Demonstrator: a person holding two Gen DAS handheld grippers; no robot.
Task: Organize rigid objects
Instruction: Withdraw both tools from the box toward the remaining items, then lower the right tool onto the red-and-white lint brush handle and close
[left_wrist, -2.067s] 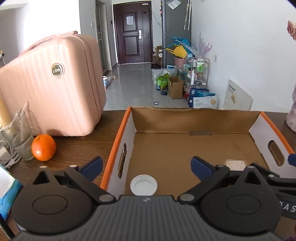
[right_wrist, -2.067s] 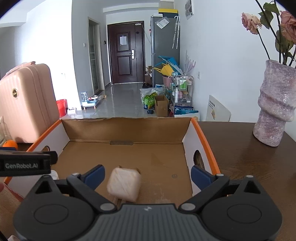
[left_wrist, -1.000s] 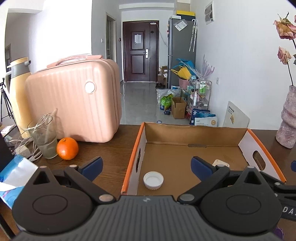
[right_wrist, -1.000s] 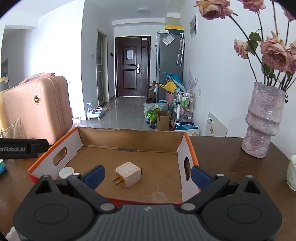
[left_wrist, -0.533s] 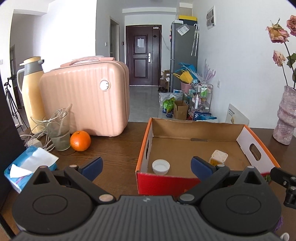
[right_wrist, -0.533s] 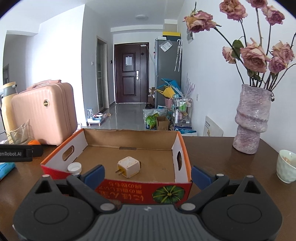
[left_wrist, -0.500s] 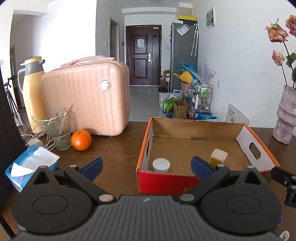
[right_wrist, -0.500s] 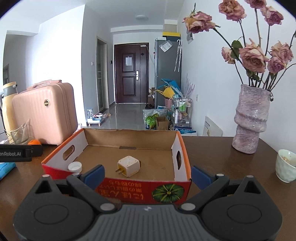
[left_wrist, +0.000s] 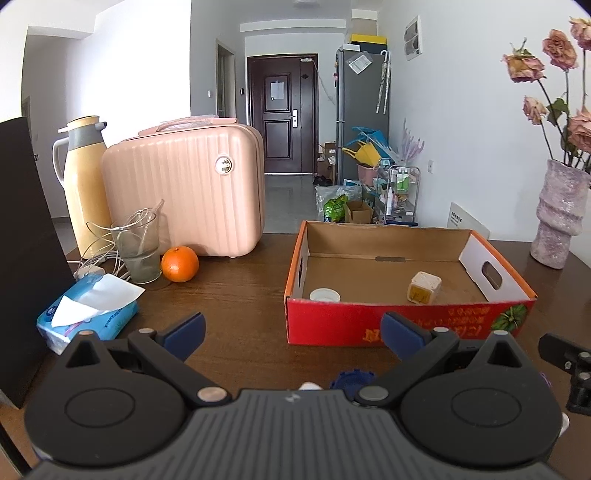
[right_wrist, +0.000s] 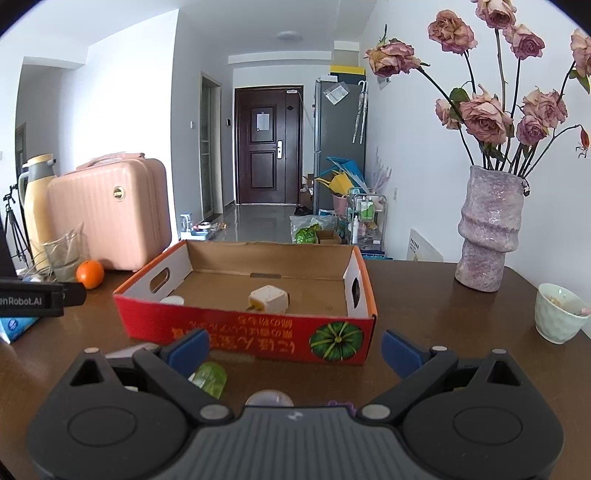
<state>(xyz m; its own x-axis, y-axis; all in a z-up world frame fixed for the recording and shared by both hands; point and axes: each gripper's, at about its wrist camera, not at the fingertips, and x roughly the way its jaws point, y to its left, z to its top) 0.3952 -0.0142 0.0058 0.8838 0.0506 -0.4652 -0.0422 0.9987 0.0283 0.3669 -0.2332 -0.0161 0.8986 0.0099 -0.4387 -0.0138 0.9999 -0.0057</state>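
A red and orange cardboard box (left_wrist: 406, 325) (right_wrist: 243, 328) lies on the dark wooden table. Inside it sit a white bottle cap (left_wrist: 324, 295) (right_wrist: 172, 300) at the left and a cream plug adapter (left_wrist: 423, 287) (right_wrist: 268, 298) toward the right. My left gripper (left_wrist: 291, 330) is open and empty, held back from the box's near wall. My right gripper (right_wrist: 295, 347) is also open and empty. Small loose items lie close under the grippers: a dark blue cap (left_wrist: 351, 378), a green translucent piece (right_wrist: 207, 376), a clear dome (right_wrist: 269, 398) and a purple piece (right_wrist: 338, 403).
At the left stand a pink suitcase (left_wrist: 188, 192), a yellow thermos (left_wrist: 83, 177), a glass with cables (left_wrist: 136, 243), an orange (left_wrist: 180, 264) and a tissue pack (left_wrist: 88, 314). A vase of roses (right_wrist: 487, 229) and a small cup (right_wrist: 557, 314) stand at the right.
Both grippers have drawn back and risen from inside the box, leaving the cap and the plug adapter lying in it. The box's red front wall and small items before it have come into view.
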